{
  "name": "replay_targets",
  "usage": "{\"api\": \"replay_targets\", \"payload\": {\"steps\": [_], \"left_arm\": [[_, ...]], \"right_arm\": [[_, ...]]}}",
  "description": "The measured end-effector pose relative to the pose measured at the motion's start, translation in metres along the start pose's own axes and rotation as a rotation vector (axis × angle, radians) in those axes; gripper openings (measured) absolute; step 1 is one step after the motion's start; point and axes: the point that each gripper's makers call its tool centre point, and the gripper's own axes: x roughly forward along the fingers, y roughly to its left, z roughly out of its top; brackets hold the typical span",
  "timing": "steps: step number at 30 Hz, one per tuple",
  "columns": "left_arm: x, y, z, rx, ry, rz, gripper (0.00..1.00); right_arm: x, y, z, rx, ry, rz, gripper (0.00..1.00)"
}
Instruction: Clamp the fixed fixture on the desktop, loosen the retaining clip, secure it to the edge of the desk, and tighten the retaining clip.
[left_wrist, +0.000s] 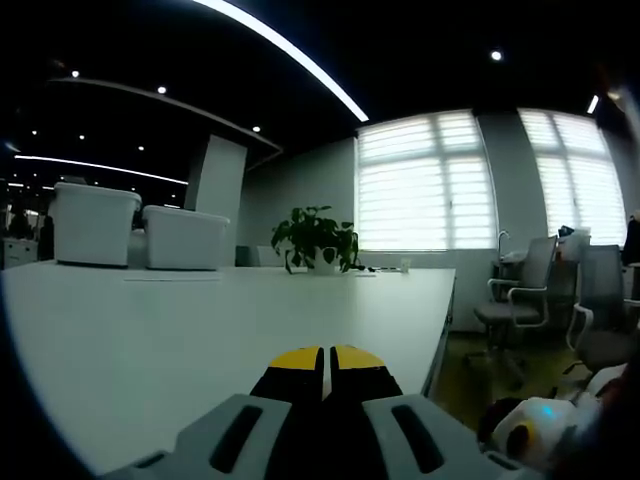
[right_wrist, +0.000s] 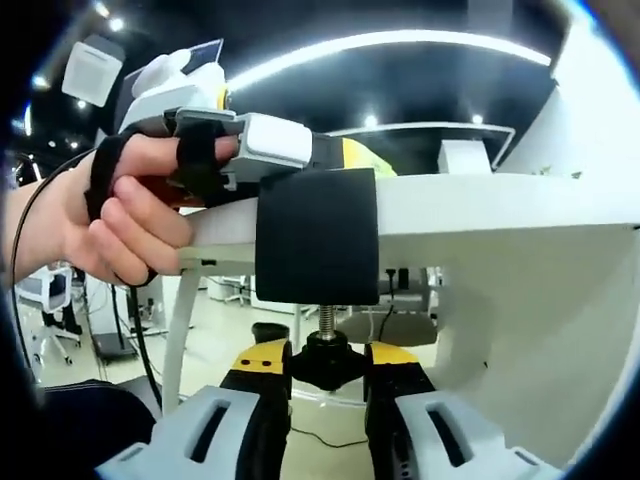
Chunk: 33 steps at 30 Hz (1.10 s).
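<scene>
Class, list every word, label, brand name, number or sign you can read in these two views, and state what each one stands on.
None: no legible text in either view.
The black clamp fixture on the desk edge bears no readable marking.
The two white storage boxes on the table show no label.
The grippers' yellow-tipped jaws carry no lettering.

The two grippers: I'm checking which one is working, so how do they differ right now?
The left gripper is shut on nothing above the desk; the right gripper grips the knob beneath the clamp. The left points across the desktop, the right up at its underside. Both have yellow-tipped black fingers.
</scene>
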Motion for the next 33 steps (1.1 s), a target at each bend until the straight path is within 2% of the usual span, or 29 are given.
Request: {"api": "replay_targets", "payload": {"steps": [3, 5, 6, 9, 12, 15, 17, 18, 19, 20, 23, 25, 31, 33], "left_arm": [[0.0, 0.0, 0.0, 0.0, 0.0, -0.001, 0.03], [0.0, 0.0, 0.0, 0.0, 0.0, -0.001, 0.03], [0.0, 0.0, 0.0, 0.002, 0.0, -0.001, 0.03], [0.0, 0.0, 0.0, 0.002, 0.0, -0.001, 0.03], [0.001, 0.0, 0.001, 0.001, -0.001, -0.001, 0.03], [0.001, 0.0, 0.0, 0.0, 0.001, -0.003, 0.03], [0.001, 0.0, 0.001, -0.002, 0.001, -0.003, 0.03], [0.001, 0.0, 0.001, -0.003, 0.001, -0.003, 0.03], [0.001, 0.0, 0.001, -0.003, 0.001, -0.002, 0.03], [0.001, 0.0, 0.001, 0.0, 0.001, -0.002, 0.03], [0.001, 0.0, 0.001, 0.001, 0.001, -0.003, 0.03], [0.001, 0.0, 0.001, 0.002, 0.001, -0.003, 0.03], [0.001, -0.001, 0.001, 0.002, 0.001, -0.003, 0.03], [0.001, -0.001, 0.001, 0.0, 0.001, -0.002, 0.03]], "right_arm": [[0.0, 0.005, -0.001, -0.028, 0.014, 0.095, 0.26], [0.0, 0.007, -0.003, 0.018, 0.048, 0.184, 0.26], [0.0, 0.008, -0.003, 0.01, 0.061, 0.232, 0.26], [0.007, 0.006, -0.004, -0.043, 0.067, 0.275, 0.26], [0.006, 0.008, -0.005, -0.042, 0.059, 0.283, 0.26], [0.006, 0.008, -0.008, -0.031, 0.046, 0.249, 0.26], [0.0, 0.0, -0.01, -0.052, 0.068, 0.157, 0.29], [-0.009, -0.004, -0.01, 0.004, 0.071, 0.09, 0.32], [-0.016, -0.003, -0.011, 0.102, 0.065, 0.058, 0.35], [-0.022, -0.004, -0.012, 0.162, 0.063, 0.029, 0.36], [-0.042, 0.002, -0.02, 0.134, 0.082, -0.013, 0.37], [-0.044, 0.004, -0.021, 0.13, 0.079, -0.017, 0.37], [-0.023, -0.007, -0.011, 0.117, 0.052, -0.063, 0.38], [-0.011, -0.004, -0.014, 0.074, 0.084, -0.058, 0.37]]}}
